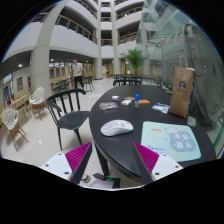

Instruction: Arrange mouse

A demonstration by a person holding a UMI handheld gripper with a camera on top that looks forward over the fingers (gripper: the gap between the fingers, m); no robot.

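Observation:
A white computer mouse (116,127) lies on a round black table (130,148), beyond my fingers and slightly left of the mint-green mouse mat (168,139). My gripper (112,162) hovers at the table's near edge, well short of the mouse. Its two fingers with magenta pads (76,158) stand wide apart with nothing between them. The mouse sits directly on the table top, off the mat.
A brown paper bag (182,92) stands at the table's far right. Small items, a blue object (138,98) and cards, lie at the far side. A black chair (68,108) stands left of the table. A person (78,72) stands far off in the atrium.

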